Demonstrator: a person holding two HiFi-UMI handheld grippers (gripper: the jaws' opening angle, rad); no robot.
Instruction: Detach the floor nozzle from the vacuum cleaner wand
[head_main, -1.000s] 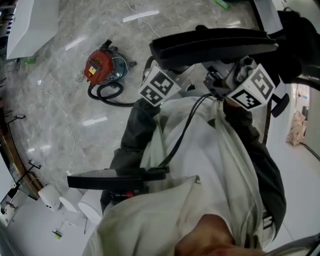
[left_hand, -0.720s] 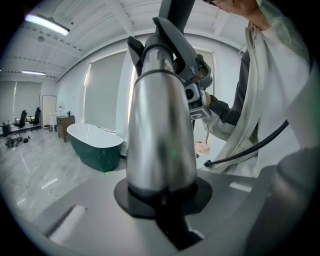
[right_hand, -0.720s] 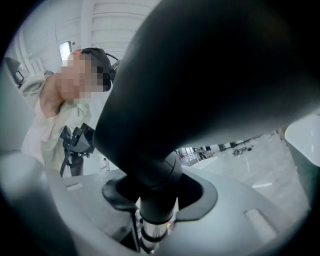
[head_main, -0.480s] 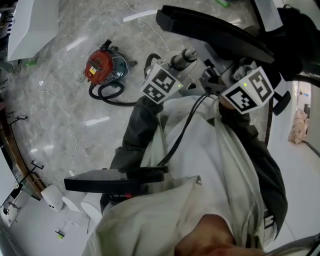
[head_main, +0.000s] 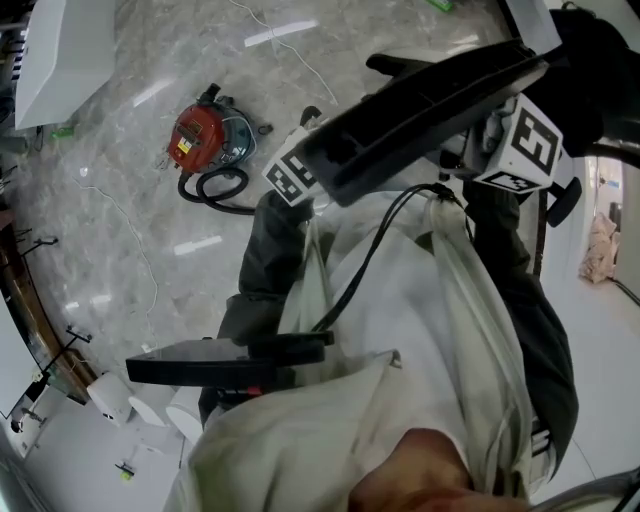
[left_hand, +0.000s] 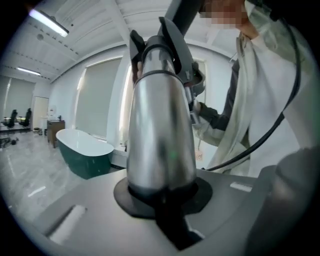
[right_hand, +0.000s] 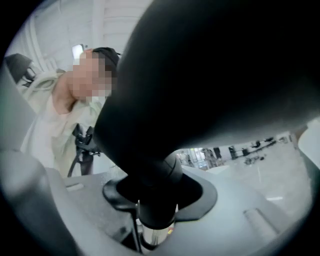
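In the head view the black floor nozzle (head_main: 430, 105) is held up at chest height, tilted down to the left, and it hides both grippers' jaws. Only the left marker cube (head_main: 293, 176) and the right marker cube (head_main: 526, 146) show. In the left gripper view my left gripper (left_hand: 162, 197) is shut on the silver wand (left_hand: 160, 135), which rises to a black collar (left_hand: 160, 42). My right gripper (right_hand: 157, 200) is shut on the nozzle's black neck (right_hand: 155, 172); a bit of silver tube (right_hand: 157, 236) shows under it. I cannot tell whether neck and wand are apart.
The red vacuum cleaner body (head_main: 203, 135) with its coiled black hose (head_main: 215, 186) lies on the marble floor at upper left. A thin cable (head_main: 130, 235) trails across the floor. White cylinders (head_main: 110, 396) stand at lower left. A black bar (head_main: 230, 362) juts from the person's chest.
The nozzle has swung from lying level across the top to slanting down left, now covering the wand end. The right marker cube has risen and turned; the left cube has shifted slightly left.
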